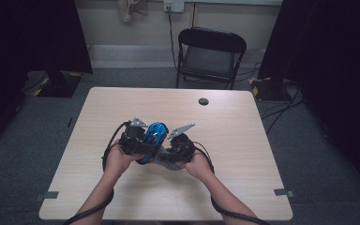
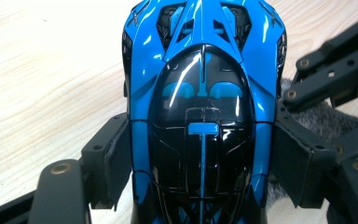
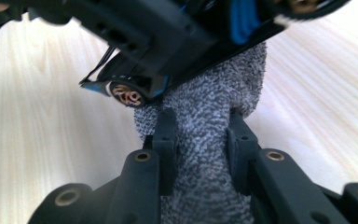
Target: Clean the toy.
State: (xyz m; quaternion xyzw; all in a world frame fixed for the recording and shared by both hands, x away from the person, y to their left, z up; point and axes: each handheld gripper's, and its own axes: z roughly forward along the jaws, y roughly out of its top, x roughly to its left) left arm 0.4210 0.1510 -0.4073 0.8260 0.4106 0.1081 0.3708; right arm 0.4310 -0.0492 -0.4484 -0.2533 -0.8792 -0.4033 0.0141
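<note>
A glossy blue and black toy car (image 2: 200,93) is clamped by its sides between the pads of my left gripper (image 2: 200,163), held above the table. In the high view the car (image 1: 154,136) sits between both hands near the table's middle, with the left gripper (image 1: 138,140) on it. My right gripper (image 3: 200,144) is shut on a grey fuzzy cloth (image 3: 205,126), which presses up against the car's underside (image 3: 177,42). The cloth (image 1: 166,157) shows under the car, next to the right gripper (image 1: 176,152). A car wheel (image 3: 126,94) is seen from below.
The light wooden table (image 1: 234,140) has a small dark round hole (image 1: 203,101) near its far edge. A black folding chair (image 1: 209,56) stands beyond the table. Black tape marks (image 1: 283,192) sit at the near corners.
</note>
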